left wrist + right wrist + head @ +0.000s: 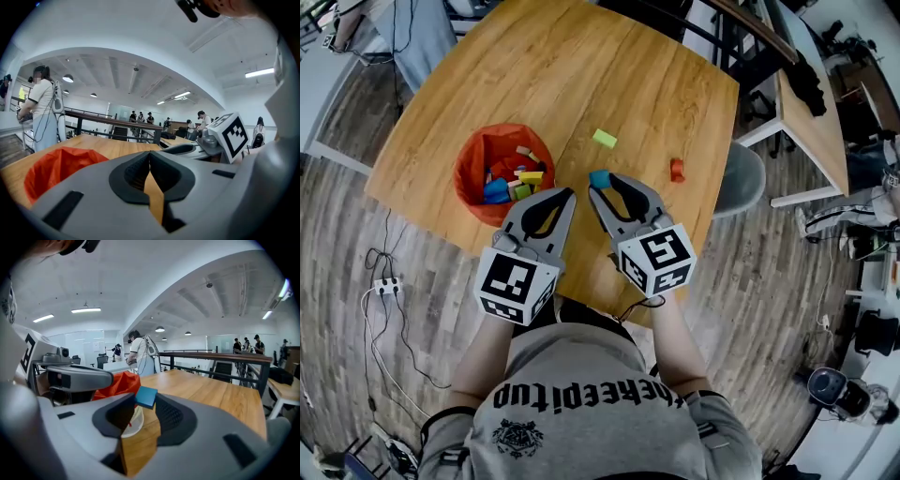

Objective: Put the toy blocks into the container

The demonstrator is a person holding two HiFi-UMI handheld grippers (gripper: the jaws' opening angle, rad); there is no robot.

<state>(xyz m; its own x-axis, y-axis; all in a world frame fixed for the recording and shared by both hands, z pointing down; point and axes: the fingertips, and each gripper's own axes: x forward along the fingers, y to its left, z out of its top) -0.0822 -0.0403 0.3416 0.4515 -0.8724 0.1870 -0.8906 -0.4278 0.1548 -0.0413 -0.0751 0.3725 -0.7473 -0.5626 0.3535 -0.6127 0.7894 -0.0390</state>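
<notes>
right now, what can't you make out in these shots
- Blocks in the orange container: head view, piled and too small to count; left gripper view, the gripper's own body hides the inside.
- Red block: head view only, too small to tell its shape.
- Table's near edge: head view, behind the left gripper, the right gripper with its blue block, and the person.

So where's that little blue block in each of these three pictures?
Head view: the blue block is near the middle, pinched at the tips of the right gripper.
Left gripper view: not in it.
Right gripper view: blue block just left of centre, between the jaw tips.
Shared landmark: the orange container, left of the block wherever both show.
</notes>
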